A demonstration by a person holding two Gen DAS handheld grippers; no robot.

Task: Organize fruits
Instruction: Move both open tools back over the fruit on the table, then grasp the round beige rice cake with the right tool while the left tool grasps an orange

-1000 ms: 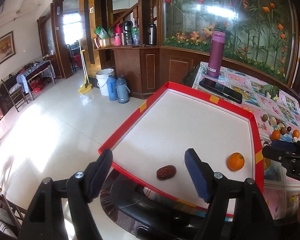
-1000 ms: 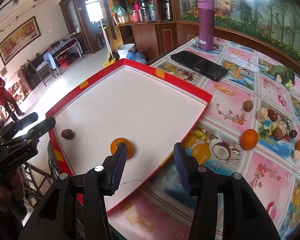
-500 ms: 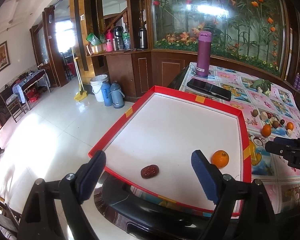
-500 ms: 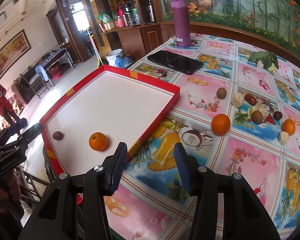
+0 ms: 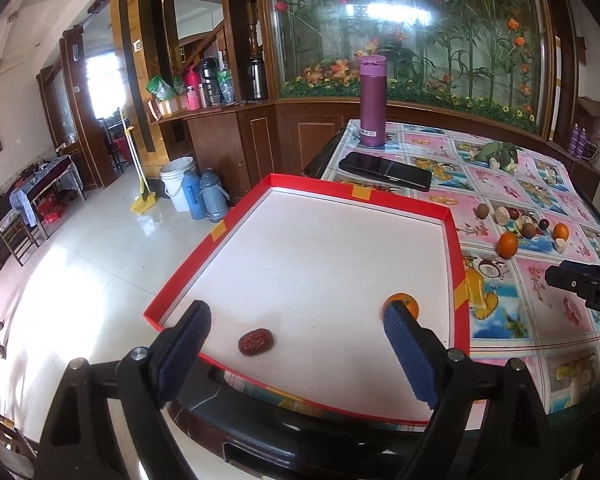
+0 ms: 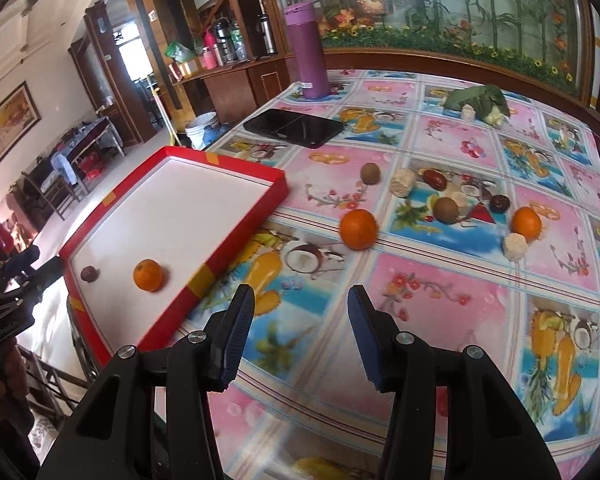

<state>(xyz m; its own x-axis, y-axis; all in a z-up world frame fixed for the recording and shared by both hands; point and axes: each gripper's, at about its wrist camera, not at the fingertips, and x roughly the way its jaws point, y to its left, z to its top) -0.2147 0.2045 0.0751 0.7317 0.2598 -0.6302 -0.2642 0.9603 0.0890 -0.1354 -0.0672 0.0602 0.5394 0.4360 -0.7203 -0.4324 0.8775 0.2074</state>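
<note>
A red-rimmed white tray [image 5: 456, 248] [image 6: 236, 248] lies at the table's left end. In it are a red date [image 5: 255, 341] [image 6: 89, 273] and an orange [image 5: 405, 303] [image 6: 148, 275]. My left gripper [image 5: 296, 338] is open and empty above the tray's near edge, the date between its fingers. My right gripper [image 6: 300, 322] is open and empty over the tablecloth, right of the tray. Loose on the cloth are an orange [image 6: 358, 229], a second orange [image 6: 526, 222], kiwis [image 6: 446, 210], dates [image 6: 435, 179] and pale corn pieces [image 6: 515, 246].
A purple flask [image 6: 308, 52] [image 5: 372, 101] stands at the table's far end. A black phone [image 6: 294, 127] [image 5: 385, 170] lies near it. Green vegetables [image 6: 478, 101] sit at the far right. The floor drops away left of the tray.
The right gripper has left the orange in the tray and swung right, over the cloth toward the loose fruit. The left gripper has drawn back and up from the date.
</note>
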